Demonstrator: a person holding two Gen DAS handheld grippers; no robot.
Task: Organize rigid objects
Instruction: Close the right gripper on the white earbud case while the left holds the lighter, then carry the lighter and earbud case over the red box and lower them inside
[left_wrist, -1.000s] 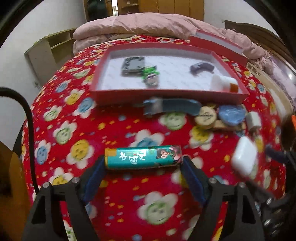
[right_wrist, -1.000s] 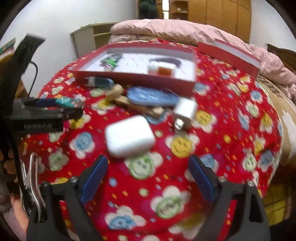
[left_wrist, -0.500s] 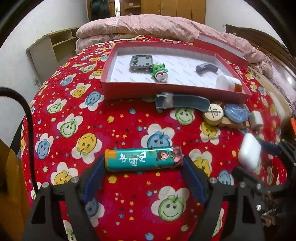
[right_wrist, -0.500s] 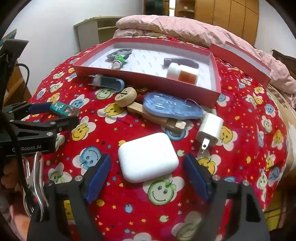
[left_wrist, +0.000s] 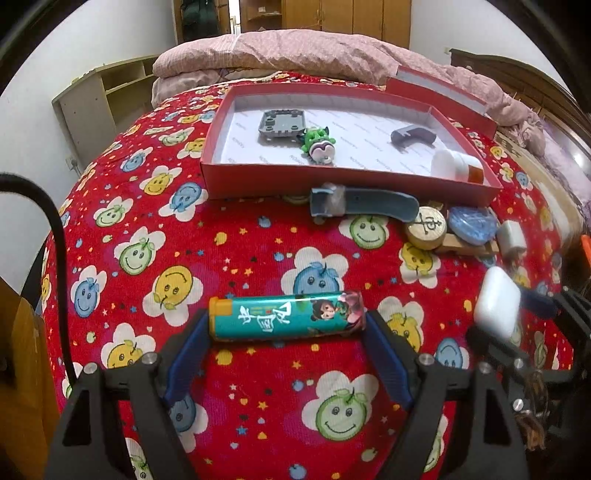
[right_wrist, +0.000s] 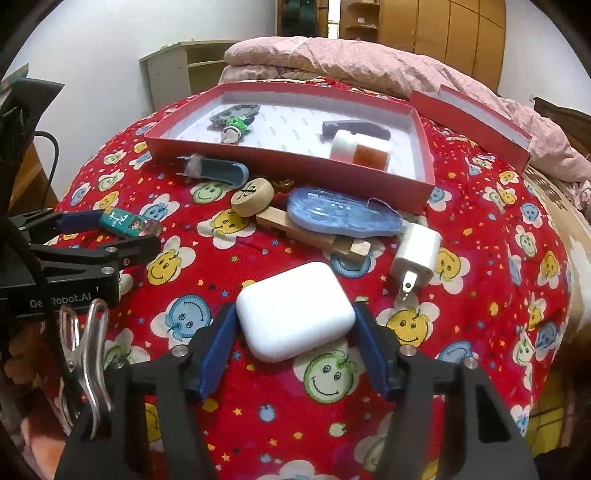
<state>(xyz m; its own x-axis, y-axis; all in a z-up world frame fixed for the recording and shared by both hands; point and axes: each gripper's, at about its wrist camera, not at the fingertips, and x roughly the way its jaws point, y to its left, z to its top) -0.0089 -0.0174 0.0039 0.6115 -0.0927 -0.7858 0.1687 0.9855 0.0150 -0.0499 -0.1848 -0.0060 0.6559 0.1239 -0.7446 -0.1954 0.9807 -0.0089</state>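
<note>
Red bedding printed with smiley-face flowers (left_wrist: 155, 254) is covering the bed, and a pink quilt (left_wrist: 295, 51) is lying bunched at its far end. On the spread, a red tray (left_wrist: 347, 177) is holding a grey plastic plate (left_wrist: 282, 125), a green toy figure (left_wrist: 317, 144), a dark grey clip (left_wrist: 412, 136) and a white bottle (left_wrist: 456, 166) lying on its side. Just in front of the tray wall, a blue-grey holder (left_wrist: 364, 206), a wooden chess piece (left_wrist: 424, 227), a wooden block (right_wrist: 310, 232), a blue plastic case (right_wrist: 340, 212) and a white charger plug (right_wrist: 417, 251) are sitting close together.

Near the camera, the left gripper (left_wrist: 288, 328) is clamping a teal lighter (left_wrist: 286, 319) crosswise, its blue fingers pressing on both ends of the lighter above the bedding. Over on the right, the right gripper (right_wrist: 295, 332) is closing around a white earbud case (right_wrist: 295, 310), with both blue fingers touching the case's sides; whether the case is resting on the spread or lifted off it is not clear.
</note>
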